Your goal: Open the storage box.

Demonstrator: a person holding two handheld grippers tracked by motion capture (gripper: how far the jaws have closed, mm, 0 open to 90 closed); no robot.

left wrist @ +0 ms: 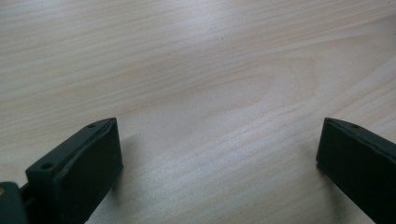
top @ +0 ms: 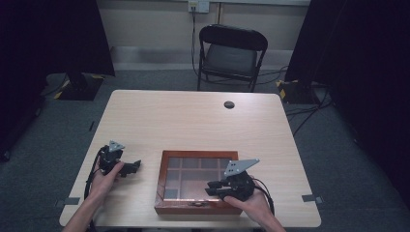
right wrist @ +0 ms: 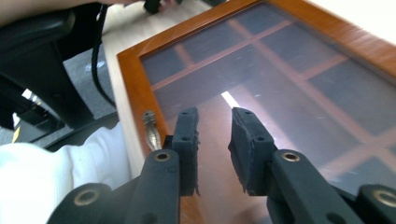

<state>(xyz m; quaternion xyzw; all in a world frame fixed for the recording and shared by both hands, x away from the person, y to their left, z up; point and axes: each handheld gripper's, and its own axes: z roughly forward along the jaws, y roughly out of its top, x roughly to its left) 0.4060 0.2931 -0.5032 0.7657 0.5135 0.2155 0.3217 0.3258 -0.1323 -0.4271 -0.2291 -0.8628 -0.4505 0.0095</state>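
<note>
A wooden box [top: 163, 180] with a glass lid over several compartments lies shut near the table's front edge. My right gripper [top: 213, 189] hovers over the lid's front right part, and its jaws stand a narrow gap apart with nothing between them. In the right gripper view that gripper [right wrist: 215, 113] points across the glass, with the box's frame [right wrist: 135, 88] and a small metal latch [right wrist: 152, 129] at its left. My left gripper [top: 137, 166] rests on the table left of the box. In its own view the left gripper [left wrist: 219, 125] is wide open over bare wood.
The light wooden table [top: 193, 116] has a dark cable grommet [top: 229, 104] near its far edge. A black folding chair [top: 231, 53] stands behind the table. Dark curtains hang at both sides, and cables run over the floor at the right.
</note>
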